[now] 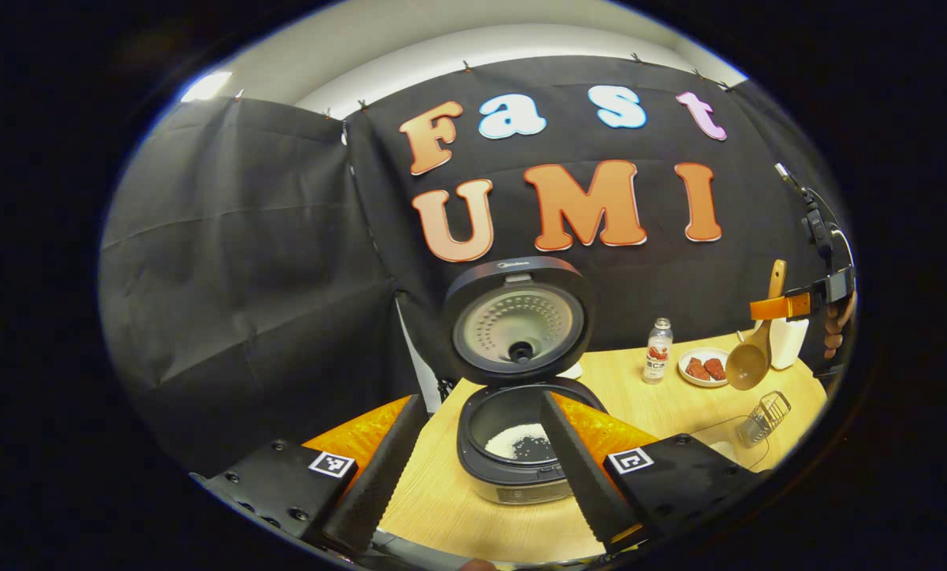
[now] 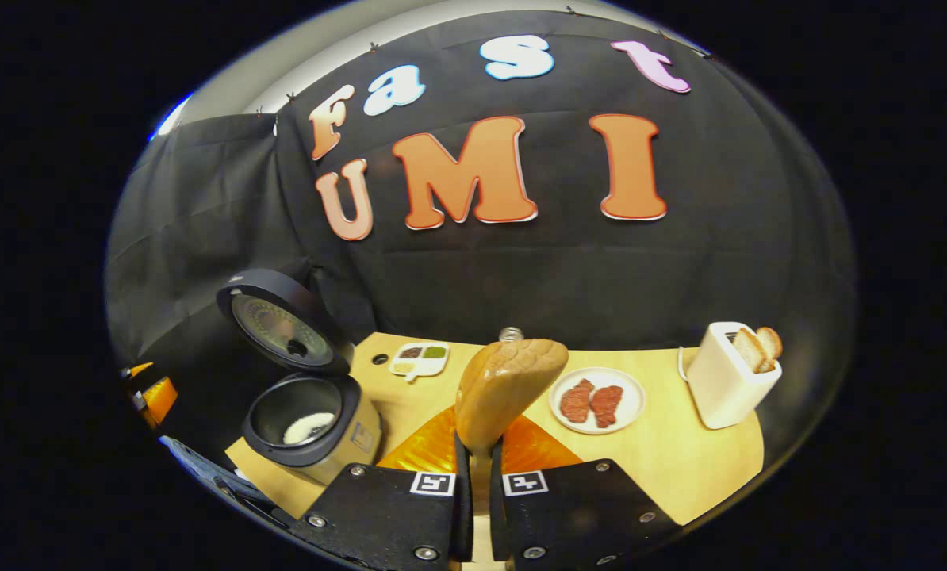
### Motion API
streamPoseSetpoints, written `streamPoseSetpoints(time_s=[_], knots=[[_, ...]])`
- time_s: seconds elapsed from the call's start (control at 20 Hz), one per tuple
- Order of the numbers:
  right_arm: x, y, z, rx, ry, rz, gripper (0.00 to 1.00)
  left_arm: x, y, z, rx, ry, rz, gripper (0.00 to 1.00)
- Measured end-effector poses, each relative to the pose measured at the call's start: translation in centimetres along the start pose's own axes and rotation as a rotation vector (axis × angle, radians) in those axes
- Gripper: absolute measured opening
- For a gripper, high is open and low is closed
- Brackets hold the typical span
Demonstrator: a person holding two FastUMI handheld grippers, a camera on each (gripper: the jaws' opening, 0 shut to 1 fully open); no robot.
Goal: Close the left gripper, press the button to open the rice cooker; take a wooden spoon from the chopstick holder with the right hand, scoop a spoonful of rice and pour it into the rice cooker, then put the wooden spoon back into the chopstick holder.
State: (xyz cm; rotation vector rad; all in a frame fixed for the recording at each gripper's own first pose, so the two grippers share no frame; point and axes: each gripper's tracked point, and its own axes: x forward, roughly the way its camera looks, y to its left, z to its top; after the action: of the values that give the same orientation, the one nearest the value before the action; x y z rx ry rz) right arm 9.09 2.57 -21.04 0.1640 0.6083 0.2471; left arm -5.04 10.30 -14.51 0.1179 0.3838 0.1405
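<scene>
Gripping the wooden spoon (image 2: 505, 388), right fingers (image 2: 461, 484) clench; left fingers (image 1: 374, 468) spread before the rice cooker (image 1: 517, 444).

My wooden worktop (image 2: 680, 468) carries the open rice cooker (image 2: 311, 428), a sectioned dish (image 2: 419, 359), a meat plate (image 2: 597, 400), a toaster (image 2: 726, 381) and a bottle (image 1: 657, 350).

Toaster (image 2: 726, 379), meat plate (image 2: 597, 400), bottle (image 1: 658, 350)

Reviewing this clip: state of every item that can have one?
Rice cooker: lid up, rice inside.
Wooden spoon: held in right gripper, bowl looks empty.
Left gripper: jaws open.
Toaster: bread sticking out of it.
Plate: two pieces of meat.
</scene>
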Motion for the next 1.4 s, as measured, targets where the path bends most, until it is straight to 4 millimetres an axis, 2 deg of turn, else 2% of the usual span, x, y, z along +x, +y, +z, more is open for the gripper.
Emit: streamPoseSetpoints(time_s=[0.25,0.4,0.55,0.7,0.95,1.05,1.2,1.3,1.35,1.4], knots=[[-2.1,-7.8,-1.6,0.038,0.007,-0.15,0.08,0.5,-3.6,0.8,0.037,-0.002,-0.055,1.0],[-3.1,-10.5,-3.0,0.051,0.025,-0.189,0.08,0.5,-4.9,1.6,0.037,-0.007,-0.072,1.0],[-2.2,-11.3,-5.8,0.096,0.071,-0.196,0.08,0.6,-5.3,2.1,0.028,-0.006,-0.062,1.0],[-1.1,-11.4,-8.9,0.13,0.125,-0.192,0.08,0.3,-5.2,2.7,0.027,-0.007,-0.041,1.0],[0.6,-12.7,-12.6,0.206,0.186,-0.219,0.08,0.2,-3.2,3.6,0.034,-0.013,0.01,1.0],[1.1,-13.2,-13.5,0.268,0.198,-0.24,0.08,0.8,-2.2,4.4,0.016,-0.016,0.023,1.0],[0.5,-13.7,-15.4,0.314,0.221,-0.264,0.08,2.0,-0.1,6.1,-0.019,-0.029,0.048,1.0],[-0.1,-14.3,-17.3,0.349,0.268,-0.289,0.1,3.1,0.9,7.5,-0.047,-0.046,0.055,1.0],[-0.8,-14.4,-17.4,0.392,0.256,-0.286,0.11,3.9,1.2,8.1,-0.06,-0.049,0.053,1.0],[-0.3,-14.9,-17.6,0.433,0.272,-0.294,0.11,4.8,1.4,8.2,-0.068,-0.045,0.051,1.0]])
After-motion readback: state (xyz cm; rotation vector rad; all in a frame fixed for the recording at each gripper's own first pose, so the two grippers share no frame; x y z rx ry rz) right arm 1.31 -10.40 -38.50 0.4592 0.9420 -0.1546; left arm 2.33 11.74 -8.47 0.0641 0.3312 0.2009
